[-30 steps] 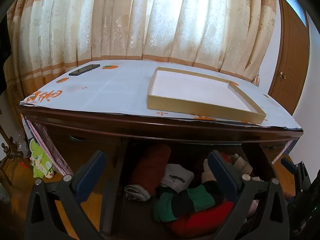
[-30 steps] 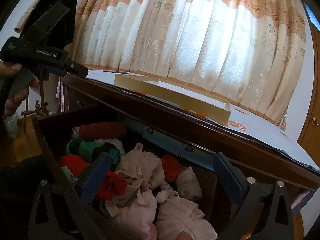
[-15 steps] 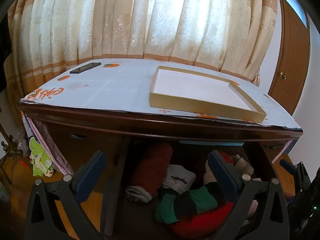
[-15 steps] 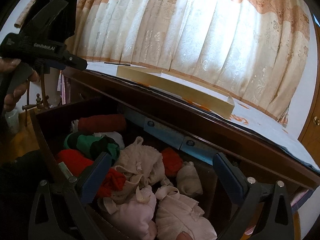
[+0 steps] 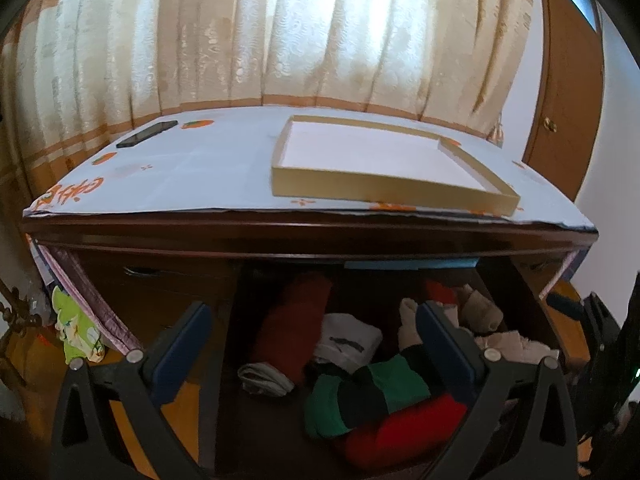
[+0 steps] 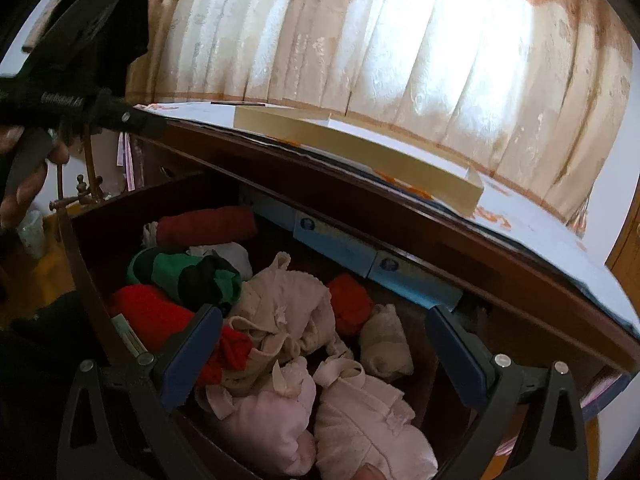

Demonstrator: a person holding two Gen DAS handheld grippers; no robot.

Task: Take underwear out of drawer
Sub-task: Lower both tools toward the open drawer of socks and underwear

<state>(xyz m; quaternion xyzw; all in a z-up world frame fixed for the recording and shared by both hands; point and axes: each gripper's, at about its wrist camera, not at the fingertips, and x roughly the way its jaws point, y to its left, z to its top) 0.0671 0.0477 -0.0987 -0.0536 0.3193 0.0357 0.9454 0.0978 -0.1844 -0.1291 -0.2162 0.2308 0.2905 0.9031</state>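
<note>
The dark wooden drawer (image 6: 84,236) stands pulled out and is packed with rolled and crumpled underwear. Cream garments (image 6: 288,312) and pale pink ones (image 6: 360,420) lie at its middle and front, with red (image 6: 152,316) and green-black (image 6: 188,276) rolls to the left. My right gripper (image 6: 324,344) hovers open just above the cream and pink pile, holding nothing. My left gripper (image 5: 312,344) is open over the drawer's left half, above a dark red roll (image 5: 292,328), a white garment (image 5: 348,340) and a green-black roll (image 5: 372,396). In the right wrist view a hand holds that left gripper's body (image 6: 80,108) up at the left.
The dresser top (image 5: 200,168) carries a shallow cardboard tray (image 5: 384,160) and a dark phone (image 5: 146,134), with curtains behind. Blue boxes (image 6: 360,248) line the drawer's back. A wooden door (image 5: 568,80) is at the right, and a green toy (image 5: 76,328) hangs by the left side.
Both views have shifted slightly: the left gripper has risen and eased back a little, the right gripper has edged closer over the pile. Both stay open, nothing has been picked up.
</note>
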